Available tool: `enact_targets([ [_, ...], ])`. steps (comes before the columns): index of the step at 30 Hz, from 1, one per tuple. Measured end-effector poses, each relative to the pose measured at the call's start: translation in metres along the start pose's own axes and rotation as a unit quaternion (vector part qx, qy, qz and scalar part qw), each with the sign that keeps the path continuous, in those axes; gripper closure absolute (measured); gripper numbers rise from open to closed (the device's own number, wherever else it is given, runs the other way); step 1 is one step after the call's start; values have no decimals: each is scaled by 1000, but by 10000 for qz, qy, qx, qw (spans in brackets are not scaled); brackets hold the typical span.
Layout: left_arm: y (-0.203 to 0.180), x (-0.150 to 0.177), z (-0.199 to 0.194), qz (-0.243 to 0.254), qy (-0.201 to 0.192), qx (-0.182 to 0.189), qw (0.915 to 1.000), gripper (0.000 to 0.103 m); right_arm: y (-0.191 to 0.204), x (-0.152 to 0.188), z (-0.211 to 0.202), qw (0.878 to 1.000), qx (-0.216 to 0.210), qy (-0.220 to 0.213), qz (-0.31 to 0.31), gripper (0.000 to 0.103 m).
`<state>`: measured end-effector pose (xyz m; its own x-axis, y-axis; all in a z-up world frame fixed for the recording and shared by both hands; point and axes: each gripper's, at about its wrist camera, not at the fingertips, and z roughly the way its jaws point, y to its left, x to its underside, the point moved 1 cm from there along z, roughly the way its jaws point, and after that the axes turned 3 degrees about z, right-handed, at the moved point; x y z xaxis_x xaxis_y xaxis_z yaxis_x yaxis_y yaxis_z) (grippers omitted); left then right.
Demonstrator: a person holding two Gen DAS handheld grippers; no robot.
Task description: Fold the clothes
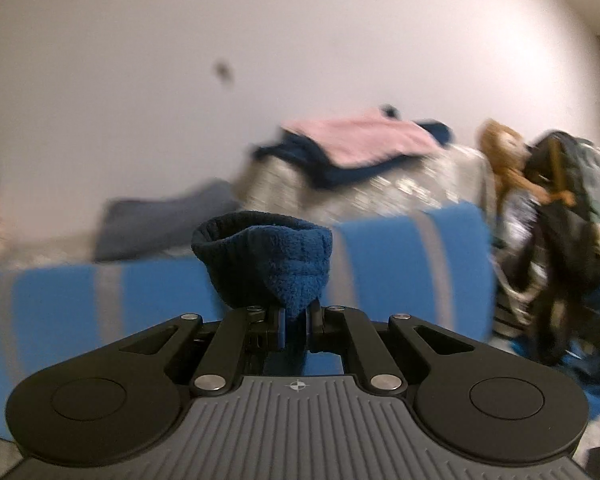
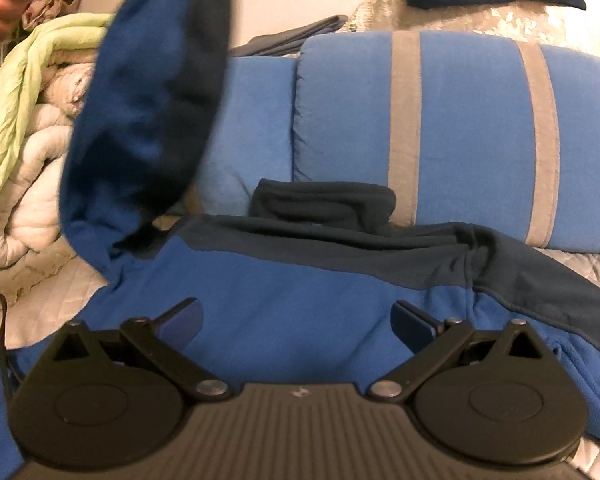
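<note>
**Inspector:** Progress first. Where does the garment stand against the striped pillow (image 2: 460,136)?

**Assessor:** Blue fleece jacket (image 2: 284,300) lies spread on the quilted bed cover (image 2: 40,312), directly in front of the striped pillow, its dark collar (image 2: 324,200) touching the pillow's lower edge. The body is flat, not yet folded on itself.

**Inspector:** Sleeves?

**Assessor:** One sleeve (image 2: 148,92) is lifted clear of the bed, hanging to the left of the pillow in the right wrist view. Its cuff (image 1: 268,260) is pinched in the left gripper (image 1: 296,320), whose jaws are clamped tight on the fabric. The other sleeve (image 2: 540,280) lies out along the bed below the pillow's right end, unfolded.

**Inspector:** Right gripper?

**Assessor:** Right gripper (image 2: 296,320) hovers low over the jacket's body, nearer the camera than the pillow, jaws spread wide and holding nothing.

**Inspector:** Finished work?

**Assessor:** Behind the pillow, a stack of folded items (image 1: 356,148), pink over dark blue, sits on a patterned cushion (image 1: 380,188). I judge those done, though the view is blurred.

**Inspector:** Outstanding?

**Assessor:** In my judgement the jacket is at its first fold: lifted sleeve to be laid across the body, second sleeve likewise, then the body halved. Loose clothing (image 1: 560,208) right of the pillow, and a green cloth (image 2: 24,100) to its left, appear unfolded.
</note>
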<state>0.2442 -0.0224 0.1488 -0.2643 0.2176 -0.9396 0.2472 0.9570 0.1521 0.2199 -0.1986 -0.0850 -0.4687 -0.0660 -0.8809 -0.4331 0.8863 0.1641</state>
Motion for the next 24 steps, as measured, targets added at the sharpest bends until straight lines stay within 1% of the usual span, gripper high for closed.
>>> enact_targets([
  [2, -21, 7, 16, -101, 237, 237, 9994, 92, 1, 1, 1, 10000, -26, 26, -60, 0],
  [4, -42, 15, 29, -215, 537, 498, 9971, 82, 2, 1, 2, 9999, -59, 71, -100, 0],
  [5, -49, 19, 34, -246, 669, 629, 9955, 69, 3, 2, 3, 9999, -67, 97, -116, 0],
  [6, -54, 23, 36, -251, 711, 735, 9944, 54, 3, 2, 3, 9998, -68, 116, -129, 0],
  [7, -57, 26, 35, -232, 654, 797, 9944, 48, 3, 2, 3, 9998, -62, 125, -135, 0],
  [8, -57, 28, 33, -209, 581, 776, 9951, 36, 3, 2, 3, 9998, -59, 126, -127, 0],
  [9, -56, 29, 31, -187, 511, 726, 9959, 27, 3, 2, 2, 9999, -58, 121, -106, 0],
  [11, -50, 32, 26, -160, 403, 617, 9972, 26, 1, 2, 2, 9999, -54, 115, -61, 0],
  [16, -14, 49, 20, -57, 468, 127, 9988, 21, 0, 2, 3, 9999, -31, 116, -26, 0],
  [18, 6, 63, 17, -69, 567, -143, 9983, 21, 1, 2, 2, 9999, -34, 95, -49, 0],
  [20, 27, 80, 15, -201, 730, -353, 9965, 21, 2, 3, 3, 9999, -17, 90, -57, 0],
  [24, 67, 118, 5, -436, 1042, -809, 9903, 21, 0, 3, 4, 9999, 50, 99, -16, 0],
])
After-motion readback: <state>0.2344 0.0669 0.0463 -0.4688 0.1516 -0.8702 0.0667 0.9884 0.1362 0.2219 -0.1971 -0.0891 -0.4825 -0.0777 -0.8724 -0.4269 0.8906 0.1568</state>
